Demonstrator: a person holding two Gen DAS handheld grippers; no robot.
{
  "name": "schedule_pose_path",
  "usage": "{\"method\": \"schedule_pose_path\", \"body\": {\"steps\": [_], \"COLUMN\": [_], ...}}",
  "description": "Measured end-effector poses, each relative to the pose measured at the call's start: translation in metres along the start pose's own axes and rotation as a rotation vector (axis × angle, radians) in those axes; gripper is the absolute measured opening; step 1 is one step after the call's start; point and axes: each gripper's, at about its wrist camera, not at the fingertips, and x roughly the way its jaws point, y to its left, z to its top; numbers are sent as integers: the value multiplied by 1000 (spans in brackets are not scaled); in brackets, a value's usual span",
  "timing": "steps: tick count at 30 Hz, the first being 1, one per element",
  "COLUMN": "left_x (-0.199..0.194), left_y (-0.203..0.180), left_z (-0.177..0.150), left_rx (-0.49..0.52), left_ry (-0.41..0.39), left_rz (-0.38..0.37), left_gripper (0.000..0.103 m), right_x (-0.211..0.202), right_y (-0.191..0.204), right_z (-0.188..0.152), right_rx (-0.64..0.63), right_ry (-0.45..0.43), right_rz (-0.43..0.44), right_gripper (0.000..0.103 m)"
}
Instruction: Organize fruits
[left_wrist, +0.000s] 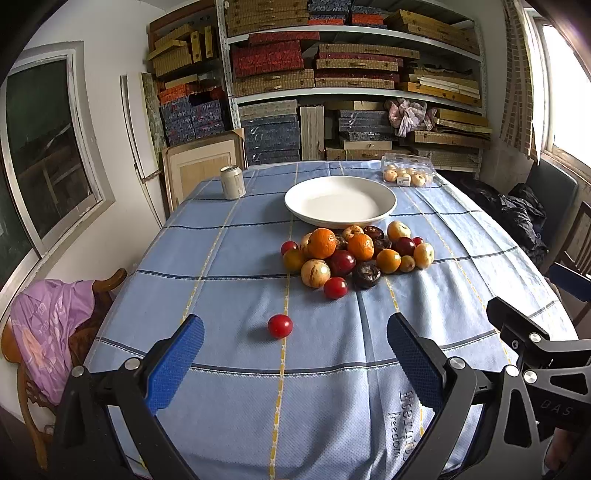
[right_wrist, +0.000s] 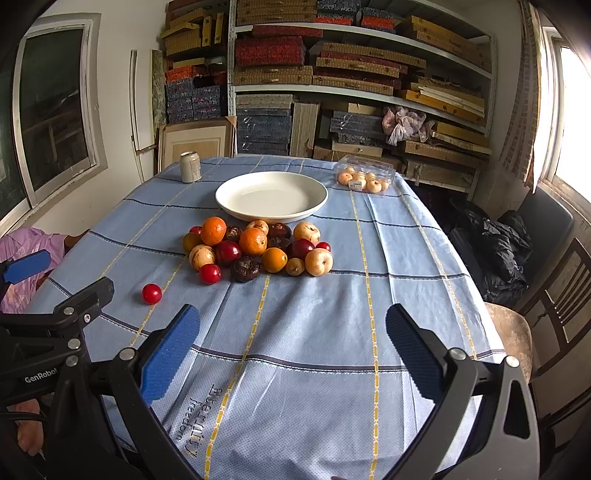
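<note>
Left gripper (left_wrist: 295, 343) jaws spread wide, nothing between them, held over the near part of the table (left_wrist: 229, 258); right gripper (right_wrist: 291, 332) likewise spread and bare. A lone red fruit (left_wrist: 280, 326) lies just ahead of the left jaws. The fruit pile (left_wrist: 354, 254) sits mid-table, touching the near rim of a white plate (left_wrist: 384, 210). Beyond: can (left_wrist: 232, 182), clear fruit box (left_wrist: 408, 173).
</note>
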Motion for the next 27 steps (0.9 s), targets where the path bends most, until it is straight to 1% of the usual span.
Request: {"method": "schedule_pose_path", "body": {"steps": [5, 8, 9, 12, 18, 25, 27], "left_x": [6, 12, 13, 12, 14, 15, 13], "left_y": [-1, -3, -3, -3, -3, -2, -3], "left_z": [-8, -11, -13, -10, -10, -12, -12], "left_rx": [0, 0, -1, -1, -2, -6, -6], "left_ry": [2, 4, 3, 7, 7, 7, 4], "left_rz": [0, -1, -1, -1, -3, -5, -4], "left_gripper": [100, 100, 100, 100, 100, 100, 100], "right_x": [1, -3, -1, -2, -6, -10, -12], "right_y": [0, 1, 2, 2, 3, 6, 6], "right_z": [-1, 4, 0, 2, -15, -11, -5], "right_rx": [0, 0, 0, -1, -5, -5, -6], "right_ry": [2, 3, 3, 2, -7, -8, -6], "right_rz": [0, -1, -1, -2, -7, -7, -6], "right_gripper": [99, 99, 99, 99, 99, 99, 99]}}
